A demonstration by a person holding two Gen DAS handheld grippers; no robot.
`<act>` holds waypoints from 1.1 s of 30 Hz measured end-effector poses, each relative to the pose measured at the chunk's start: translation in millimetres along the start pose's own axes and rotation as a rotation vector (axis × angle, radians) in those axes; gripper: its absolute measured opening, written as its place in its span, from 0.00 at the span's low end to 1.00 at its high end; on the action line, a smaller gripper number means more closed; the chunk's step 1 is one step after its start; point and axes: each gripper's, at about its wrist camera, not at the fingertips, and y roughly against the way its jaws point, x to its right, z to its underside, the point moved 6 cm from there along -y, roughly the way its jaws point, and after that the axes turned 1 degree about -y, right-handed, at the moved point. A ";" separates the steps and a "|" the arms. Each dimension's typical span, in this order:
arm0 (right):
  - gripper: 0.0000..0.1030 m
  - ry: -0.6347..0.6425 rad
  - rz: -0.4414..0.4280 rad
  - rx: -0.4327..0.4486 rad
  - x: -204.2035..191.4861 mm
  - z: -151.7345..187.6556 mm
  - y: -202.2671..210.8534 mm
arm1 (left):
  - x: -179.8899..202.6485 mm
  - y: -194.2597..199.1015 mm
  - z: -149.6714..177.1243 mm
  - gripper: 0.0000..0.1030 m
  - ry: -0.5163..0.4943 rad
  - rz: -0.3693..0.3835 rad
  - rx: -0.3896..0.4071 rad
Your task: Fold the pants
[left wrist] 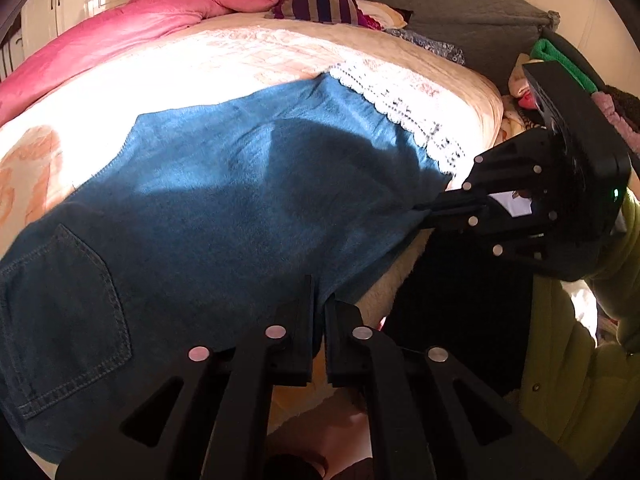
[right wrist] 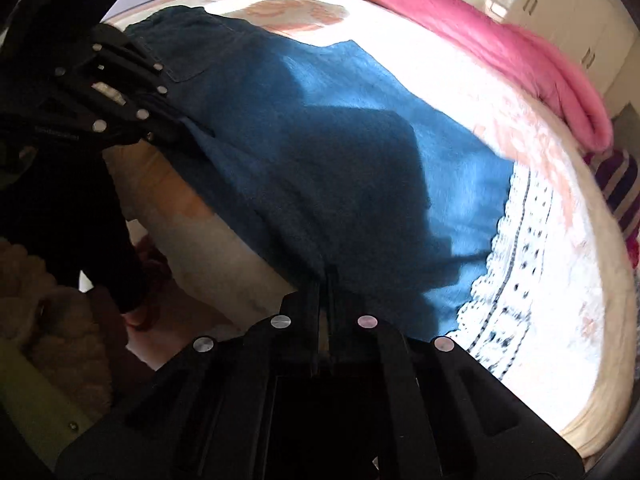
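Blue denim pants (left wrist: 224,184) lie flat across the bed, back pocket at the lower left, the near edge hanging over the bed's side. They also show in the right wrist view (right wrist: 320,152). My left gripper (left wrist: 320,300) is shut on the pants' near edge. My right gripper (right wrist: 325,280) is shut on the pants' edge near the hem; it also shows in the left wrist view (left wrist: 426,216). The left gripper shows in the right wrist view (right wrist: 176,130) at the waist end.
The bed has a cream patterned blanket (left wrist: 224,60) with a white lace-trimmed cloth (left wrist: 400,108) beside the pants. A pink quilt (left wrist: 120,28) lies along the far side. A striped garment (left wrist: 320,0) and grey headboard (left wrist: 440,4) are at the back. Clothes pile (left wrist: 560,80) at right.
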 end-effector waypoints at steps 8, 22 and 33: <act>0.37 -0.152 -0.048 0.011 20.7 7.4 4.5 | -7.0 10.5 7.3 0.35 0.020 0.004 0.006; 0.44 -0.638 0.029 0.173 138.9 31.4 43.5 | -171.3 149.7 54.3 0.68 0.474 -0.531 0.212; 0.48 -0.606 0.060 0.067 134.5 27.0 6.8 | -193.2 99.7 62.5 0.46 0.557 -0.482 0.143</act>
